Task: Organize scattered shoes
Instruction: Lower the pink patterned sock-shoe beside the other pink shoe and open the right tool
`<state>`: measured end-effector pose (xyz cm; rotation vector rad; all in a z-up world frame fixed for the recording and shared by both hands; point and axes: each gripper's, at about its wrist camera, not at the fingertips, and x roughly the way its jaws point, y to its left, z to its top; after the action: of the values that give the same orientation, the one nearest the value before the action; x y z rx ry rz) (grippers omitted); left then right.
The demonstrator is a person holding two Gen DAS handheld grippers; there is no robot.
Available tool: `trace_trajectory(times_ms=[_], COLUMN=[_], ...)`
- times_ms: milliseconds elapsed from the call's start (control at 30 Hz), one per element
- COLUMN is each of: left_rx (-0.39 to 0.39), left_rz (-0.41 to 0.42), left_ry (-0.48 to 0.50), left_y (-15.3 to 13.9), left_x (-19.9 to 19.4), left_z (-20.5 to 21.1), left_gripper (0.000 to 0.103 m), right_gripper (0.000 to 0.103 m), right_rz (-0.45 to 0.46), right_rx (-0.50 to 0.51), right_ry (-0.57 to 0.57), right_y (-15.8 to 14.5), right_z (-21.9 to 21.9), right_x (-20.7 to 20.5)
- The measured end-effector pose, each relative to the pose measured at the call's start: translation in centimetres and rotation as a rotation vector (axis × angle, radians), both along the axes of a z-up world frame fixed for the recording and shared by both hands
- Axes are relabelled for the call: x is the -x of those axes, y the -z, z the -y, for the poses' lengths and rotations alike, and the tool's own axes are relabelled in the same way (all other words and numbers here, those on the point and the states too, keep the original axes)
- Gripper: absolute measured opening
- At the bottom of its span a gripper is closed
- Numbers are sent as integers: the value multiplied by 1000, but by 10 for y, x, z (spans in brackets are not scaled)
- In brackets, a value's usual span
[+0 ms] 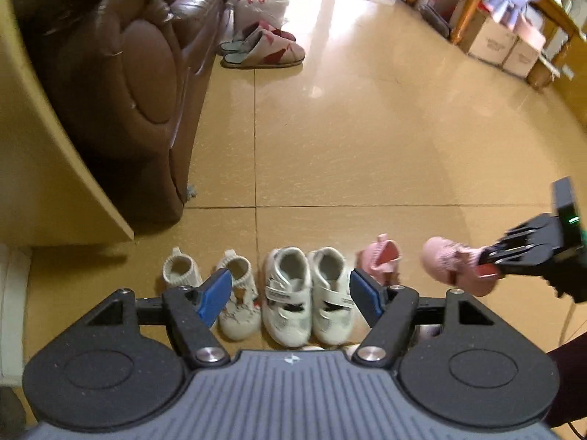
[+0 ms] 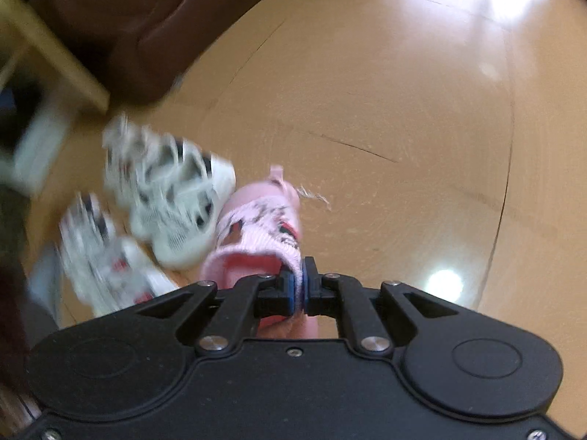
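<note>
In the left wrist view, small shoes stand in a row on the tan floor: a white knit pair, a white strap sneaker pair and one pink knit shoe. My left gripper hangs open above the row, blue pads wide apart, nothing between them. To the right, my right gripper is shut on the second pink shoe, just right of its mate. In the right wrist view, the right gripper pinches the collar of that pink shoe, with the white sneakers blurred to its left.
A brown leather sofa and a pale wooden panel stand to the left. Further back, a pair of slippers lies by a white bag. Cardboard boxes sit under a wooden shelf at the far right.
</note>
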<state>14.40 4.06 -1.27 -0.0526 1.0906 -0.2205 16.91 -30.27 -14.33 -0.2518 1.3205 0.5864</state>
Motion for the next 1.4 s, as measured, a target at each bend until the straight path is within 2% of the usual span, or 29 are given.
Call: trace_trajectory(times_ms=[67,133,200,300,400,567,633,667,767,900,933,967,1000,1033,1067,1233,1267,1333,1400], left_rx=[67,111,146,144,138,177,183,186,189,202,206,209,214,219,223,241,243,247,249], left_rz=[-6,-18,-24,-44,-70,-77,-75,-76,-76,-60,-55,-50,-44,-37,-32,-2,2,9,14], left_ry=[-71,-95,-124,-156,-147,-128,-124,-123,-130,-126,-122,-117,-111,-101,-95,-70,-71,-71,-70], left_y=[3,13,21,31,40,43,42,42,42,36,34,32,29,25,23,9,7,4,1], left_x=[5,5,5,0,-5,-14,-15,-15,-17,-17,-16,-16,-15,-13,-12,-7,-6,-4,-4], left_z=[-12,-20,-28,-34,-31,-23,-21,-21,-20,-18,-16,-15,-12,-9,-7,2,3,4,5], left_gripper=[71,71,71,71,71,71,71,71,71,71,71,71,71,71,71,71,71,71,71], right_gripper=[5,5,5,5,5,5,7,12,14,19,27,50,60,66,66,67,67,67,67], right_rz=[-2,-23,-41,-51,-45,-67,-40,-18,2,-5,-7,-6,4,17,31,-38,-44,-82,-107], right_rx=[45,86,92,89,118,247,285,293,276,292,298,301,307,315,322,161,147,17,-64], right_ry=[-106,-238,-293,-369,-555,-756,-738,-693,-567,-456,-424,-412,-365,-306,-248,213,246,497,653], right_y=[6,21,33,48,61,96,107,111,116,122,122,121,119,117,114,89,90,87,89], right_z=[-6,-14,-16,-20,-33,-44,-45,-46,-49,-48,-46,-43,-37,-30,-23,25,28,51,63], right_x=[-1,-2,-4,-6,-1,-5,-18,-27,-43,-43,-43,-43,-44,-44,-44,-47,-46,-39,-33])
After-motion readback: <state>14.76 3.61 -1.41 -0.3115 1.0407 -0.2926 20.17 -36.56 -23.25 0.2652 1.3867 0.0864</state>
